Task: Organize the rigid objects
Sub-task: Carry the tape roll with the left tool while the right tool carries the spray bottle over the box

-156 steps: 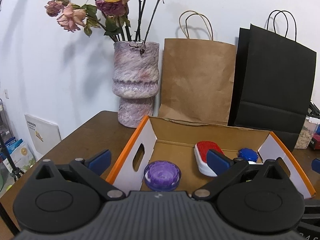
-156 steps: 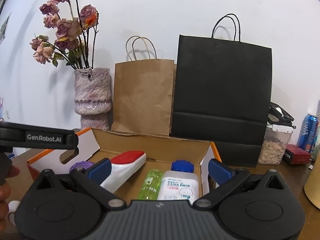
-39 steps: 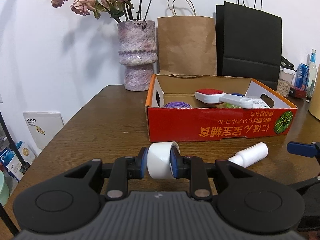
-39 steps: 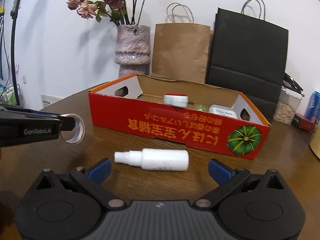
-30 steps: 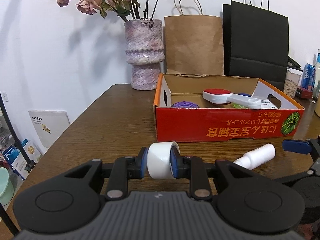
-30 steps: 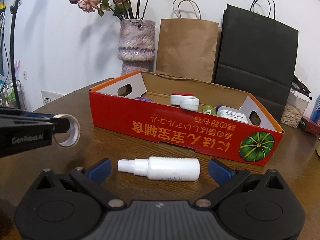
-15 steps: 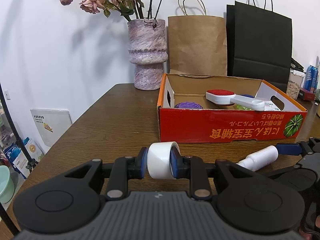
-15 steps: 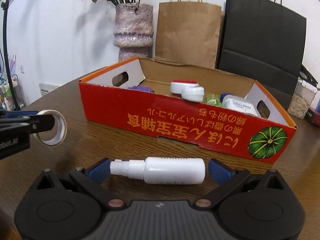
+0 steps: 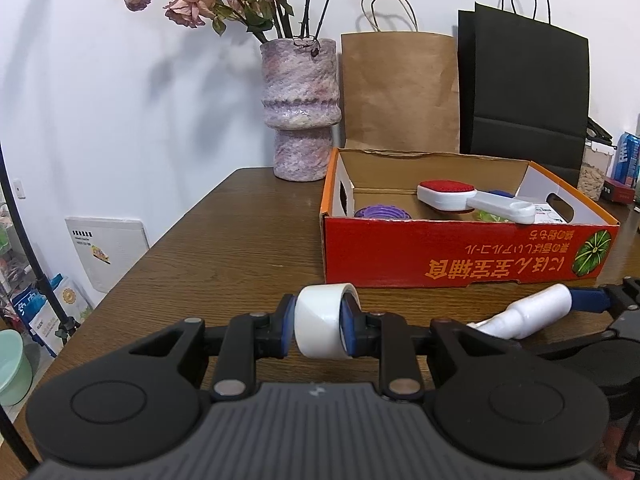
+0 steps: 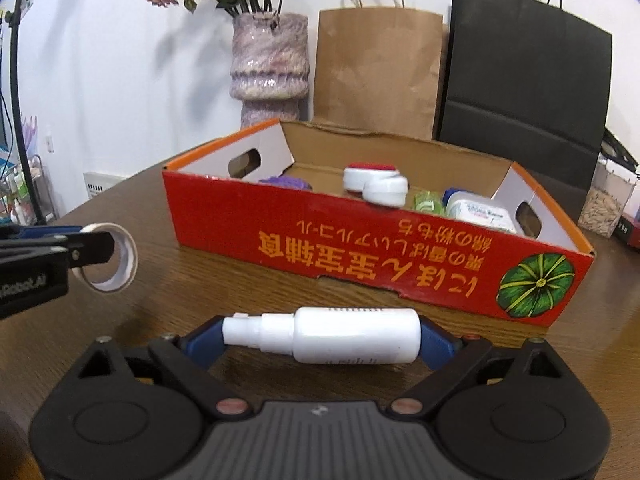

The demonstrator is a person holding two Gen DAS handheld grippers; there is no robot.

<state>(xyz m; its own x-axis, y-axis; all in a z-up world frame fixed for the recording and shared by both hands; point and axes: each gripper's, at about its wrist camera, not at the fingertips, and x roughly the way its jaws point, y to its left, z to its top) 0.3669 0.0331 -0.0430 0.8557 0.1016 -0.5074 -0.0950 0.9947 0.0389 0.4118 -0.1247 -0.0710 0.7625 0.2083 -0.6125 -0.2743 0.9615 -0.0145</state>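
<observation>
two grippers, one item each. left wrist view: the left gripper (image 9: 319,323) stays clamped on the tape roll (image 9: 323,322), held above the near table (image 9: 224,248); at far right the spray bottle (image 9: 534,311) lies near the red box (image 9: 460,254). one brush (image 9: 464,197) and one purple lid (image 9: 382,213) show inside.

right wrist view: a second ago the right gripper (image 10: 320,338) stood wide behind the bottle (image 10: 340,340); now its jaws are closing with the bottle lengthwise between them, seemingly touching both pads. so the pick-up looks under way, the boxing to follow. one brush (image 10: 374,184), one green item (image 10: 428,203), one white container (image 10: 478,214) sit inside.
</observation>
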